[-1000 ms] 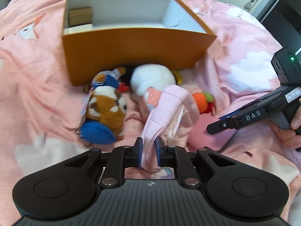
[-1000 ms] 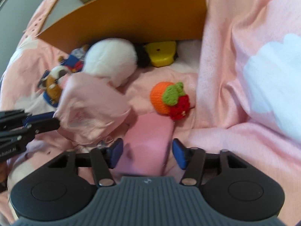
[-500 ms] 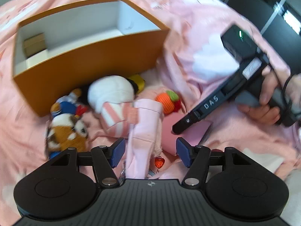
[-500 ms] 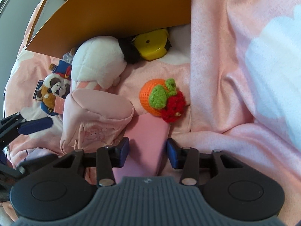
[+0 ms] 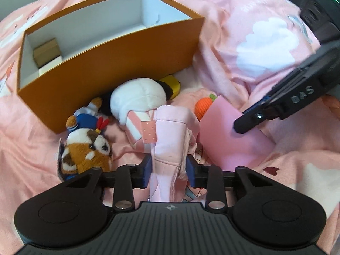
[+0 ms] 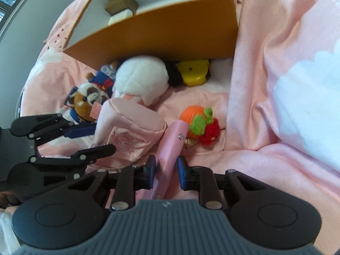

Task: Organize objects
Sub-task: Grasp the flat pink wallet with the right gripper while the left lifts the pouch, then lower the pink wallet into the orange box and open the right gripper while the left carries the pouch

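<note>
Since half a second ago the left gripper (image 5: pixel 169 171) has narrowed from wide apart onto the pale pink fabric pouch (image 5: pixel 170 140), its blue pads now pressing the pouch's lower end from both sides. The right gripper (image 6: pixel 165 174) has meanwhile tilted the flat pink case (image 6: pixel 170 148) up on edge, its fingers clamped on the case's two faces.

"DAS" is moulded in raised letters on the right gripper's black body in the left wrist view. A faint line drawing is printed on the pouch's side in the right wrist view; any words there are too small to read. The case is smooth and rigid, with small metal studs along its narrow edge.

Both held things sit just in front of the orange box (image 5: pixel 119 63), a stiff cardboard box with white inner walls. A small brown carton (image 5: pixel 46 51) and a white block (image 5: pixel 51 68) lie in its left corner.

Between box and grippers, on the pink bedspread (image 5: pixel 265 48) with white cloud prints, lie a round white plush (image 5: pixel 138 99), a furry brown-and-white animal plush (image 5: pixel 87 150) in blue clothing, a glossy yellow plastic toy (image 6: pixel 193 72) against the box wall, and an orange crocheted ball (image 6: pixel 195 121) with green and red knitted trim, just beyond the case's far end.
</note>
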The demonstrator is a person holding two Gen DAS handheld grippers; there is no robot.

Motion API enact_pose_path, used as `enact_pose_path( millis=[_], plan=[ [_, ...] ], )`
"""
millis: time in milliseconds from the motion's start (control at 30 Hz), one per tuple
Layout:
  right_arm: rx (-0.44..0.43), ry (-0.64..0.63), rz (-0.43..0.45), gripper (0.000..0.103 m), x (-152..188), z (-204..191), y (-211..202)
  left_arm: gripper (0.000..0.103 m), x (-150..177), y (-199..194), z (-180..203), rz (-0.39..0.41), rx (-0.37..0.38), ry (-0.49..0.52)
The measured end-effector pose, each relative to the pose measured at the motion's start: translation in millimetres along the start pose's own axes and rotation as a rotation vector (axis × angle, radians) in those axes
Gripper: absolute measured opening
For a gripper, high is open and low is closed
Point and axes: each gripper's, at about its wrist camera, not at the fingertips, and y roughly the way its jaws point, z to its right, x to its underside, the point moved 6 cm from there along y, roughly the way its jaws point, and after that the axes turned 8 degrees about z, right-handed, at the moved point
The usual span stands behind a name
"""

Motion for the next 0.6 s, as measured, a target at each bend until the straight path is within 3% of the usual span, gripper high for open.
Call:
enact_pose_path(
  millis=[333, 600],
  plan=[
    [-0.029, -0.016, 0.159, 0.016, -25.9, -8.7, -62.5, 0.034, -26.9, -57.3, -35.8, 0.159, 0.113, -0.232],
    [-0.065, -0.072, 0.312, 0.016, -61.9, -33.5, -108.6, 0.033, -72.3, -90.2, -73.6, 0.275, 0.082, -0.294]
  ],
)
